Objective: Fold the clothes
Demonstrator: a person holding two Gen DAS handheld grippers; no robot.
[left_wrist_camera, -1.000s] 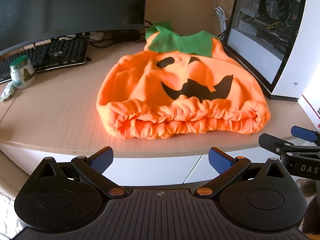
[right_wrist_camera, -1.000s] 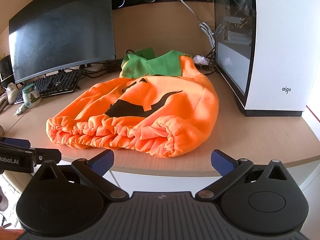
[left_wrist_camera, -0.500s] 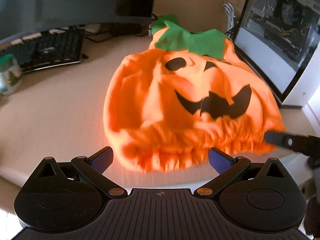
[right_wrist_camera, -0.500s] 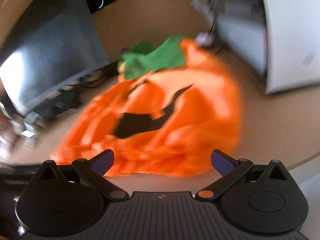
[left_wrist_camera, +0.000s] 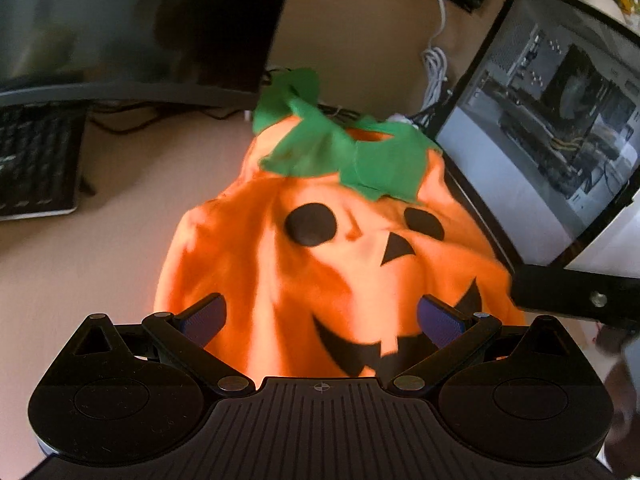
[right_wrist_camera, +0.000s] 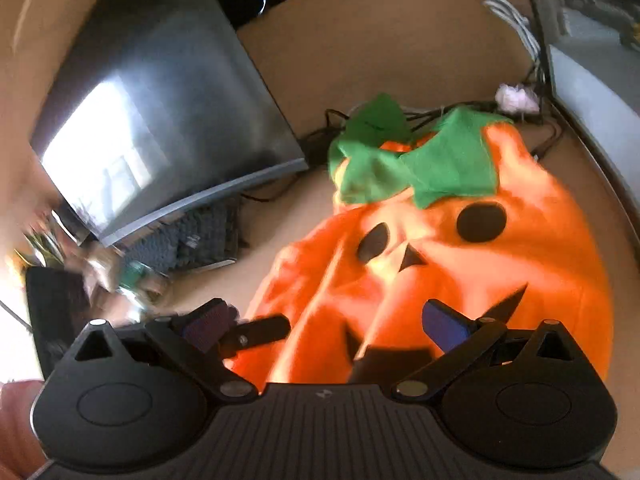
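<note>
An orange pumpkin costume (left_wrist_camera: 328, 264) with a black face and a green leaf collar (left_wrist_camera: 340, 152) lies spread on the beige desk (left_wrist_camera: 80, 272). It also shows in the right wrist view (right_wrist_camera: 460, 264). My left gripper (left_wrist_camera: 320, 318) is open and hovers over the costume's lower left part, with nothing between its blue pads. My right gripper (right_wrist_camera: 324, 322) is open over the lower edge of the costume. The costume's gathered hem is hidden under both grippers. The right gripper's finger shows at the right edge of the left wrist view (left_wrist_camera: 576, 296).
A dark monitor (left_wrist_camera: 132, 24) and a keyboard (left_wrist_camera: 36, 160) stand at the back left. A white PC case with a glass side (left_wrist_camera: 560, 140) stands close to the costume's right side. Cables (left_wrist_camera: 434, 64) run along the back wall.
Both grippers have moved forward and up over the desk, from in front of its edge to above the costume's lower part. The costume has not moved. Both stay open.
</note>
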